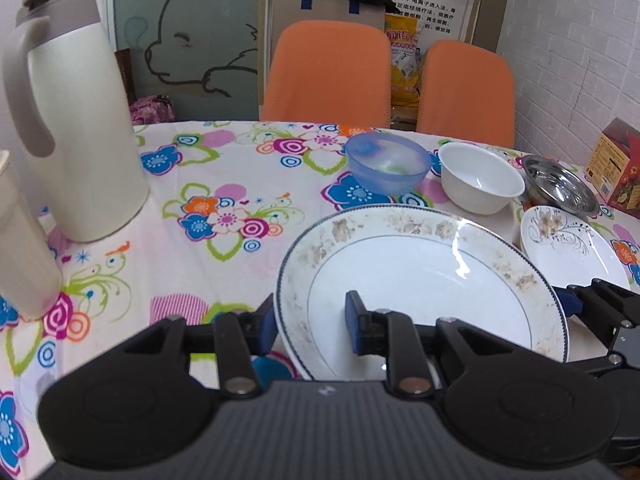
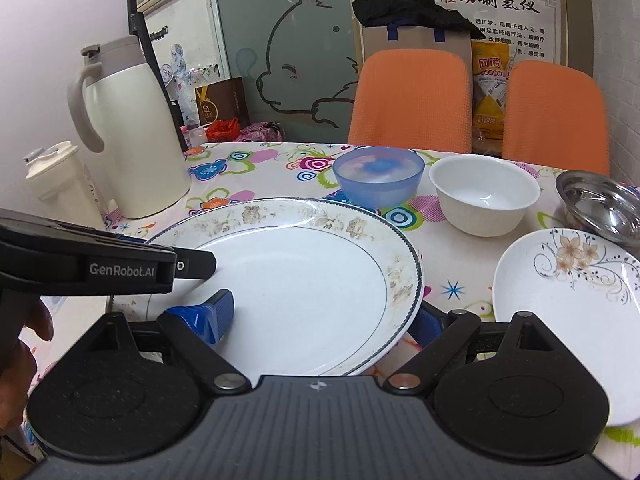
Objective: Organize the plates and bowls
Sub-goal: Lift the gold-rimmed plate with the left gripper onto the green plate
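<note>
The left gripper [image 1: 310,326] was clamped on the near-left rim of the large plate [image 1: 420,280], one blue pad under the rim and the other on the plate's inner face; the plate appeared tilted and partly raised off the cloth. The right gripper [image 2: 320,322] stood wide, its jaws straddling the plate's near-right edge, the left pad over the well and the right pad below the rim; whether either pad pressed the china could not be settled from this view. In the inspector's judgement the step was carrying the large plate toward the small flowered plate [image 2: 568,320] just to its right; a one-sided pinch on glazed ware risks slipping, so the right jaws ought to close or support from beneath, and the plate be kept level. Beyond lay a blue bowl [image 2: 378,176], a white bowl [image 2: 484,194] and a steel bowl [image 2: 600,204], near one another in a row. All rested on a flowered tablecloth [image 1: 224,184]; a cream thermos jug [image 1: 76,120] stood to the left; two orange chairs [image 1: 326,72] and a white brick wall [image 1: 572,48] lay behind.
</note>
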The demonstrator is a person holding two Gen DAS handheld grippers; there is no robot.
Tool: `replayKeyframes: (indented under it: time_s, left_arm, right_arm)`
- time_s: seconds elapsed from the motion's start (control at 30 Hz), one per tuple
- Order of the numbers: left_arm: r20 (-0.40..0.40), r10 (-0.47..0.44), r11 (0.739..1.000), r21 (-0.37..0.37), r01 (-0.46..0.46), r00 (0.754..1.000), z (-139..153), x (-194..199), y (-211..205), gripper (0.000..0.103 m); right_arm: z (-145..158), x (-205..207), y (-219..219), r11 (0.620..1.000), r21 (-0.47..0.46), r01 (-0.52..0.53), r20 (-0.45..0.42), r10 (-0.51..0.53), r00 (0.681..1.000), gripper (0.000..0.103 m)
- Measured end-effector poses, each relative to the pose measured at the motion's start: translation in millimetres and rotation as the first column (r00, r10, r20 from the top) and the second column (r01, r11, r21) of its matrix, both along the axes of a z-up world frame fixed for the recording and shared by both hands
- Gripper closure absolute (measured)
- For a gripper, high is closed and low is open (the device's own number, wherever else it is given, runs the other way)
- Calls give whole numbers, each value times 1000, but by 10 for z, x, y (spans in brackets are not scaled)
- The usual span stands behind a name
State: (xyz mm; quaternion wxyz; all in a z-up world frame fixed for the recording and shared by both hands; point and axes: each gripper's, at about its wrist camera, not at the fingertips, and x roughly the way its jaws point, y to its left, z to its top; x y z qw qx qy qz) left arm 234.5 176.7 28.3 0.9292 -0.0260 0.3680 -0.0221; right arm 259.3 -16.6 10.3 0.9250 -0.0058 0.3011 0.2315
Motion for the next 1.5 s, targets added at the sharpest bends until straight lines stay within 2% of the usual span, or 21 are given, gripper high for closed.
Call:
replayKeyframes:
  time_s: [0.2, 0.33, 0.5, 0.67, 0.8, 0.87, 1.07, 1.13, 1.17, 1.23, 1.43, 1.5]
  left_arm:
    - [8, 11, 1000, 18, -11, 1000, -20, -562, -37, 81]
    - [3, 15, 999, 34, -15, 1000, -110, -802, -57, 82]
    - [-46, 29, 999, -44, -31, 999, -287, -868, 4, 82]
    - [-42, 37, 998, -51, -39, 998, -369, -863, 28, 82]
    - [-34, 29, 997, -69, -32, 999, -336, -871, 79, 81]
    - [-20, 33, 996, -76, -35, 999, -301, -890, 109, 81]
    - [12, 70, 997, -28, -69, 997, -189, -943, 84, 80]
    - [31, 90, 996, -8, -89, 996, -143, -978, 96, 73]
    - [38, 96, 995, -9, -96, 995, -116, -988, 106, 71]
    - [45, 93, 995, -24, -92, 995, -61, -978, 115, 61]
    - [26, 13, 998, -68, -11, 1000, 50, -742, -132, 54]
    - [12, -24, 996, -82, 25, 1000, 75, -607, -286, 53]
  right_arm:
    - [-20, -489, -28, 1000, 16, -9, 2, 9, 1000, 25]
    - [-105, -700, -30, 1000, 25, -9, -13, 10, 1000, 25]
    - [-196, -813, -13, 1000, -7, 4, 11, -4, 1000, 24]
    - [-239, -838, 33, 998, -54, -15, 47, 18, 999, 24]
    - [-309, -763, -44, 999, -36, -9, -1, 9, 1000, 26]
    - [-325, -765, -104, 999, -19, 26, 4, -26, 1000, 26]
    - [-279, -711, -265, 997, 49, 61, -4, -61, 998, 26]
    - [-250, -705, -359, 995, 79, 66, -12, -66, 998, 25]
    - [-231, -709, -414, 993, 94, 69, -14, -68, 998, 25]
    - [-176, -708, -554, 988, 123, 90, -16, -89, 996, 25]
    - [10, -642, -1155, 965, 152, 213, -4, -215, 977, 24]
    - [67, -575, -1368, 956, 135, 260, 7, -263, 965, 24]
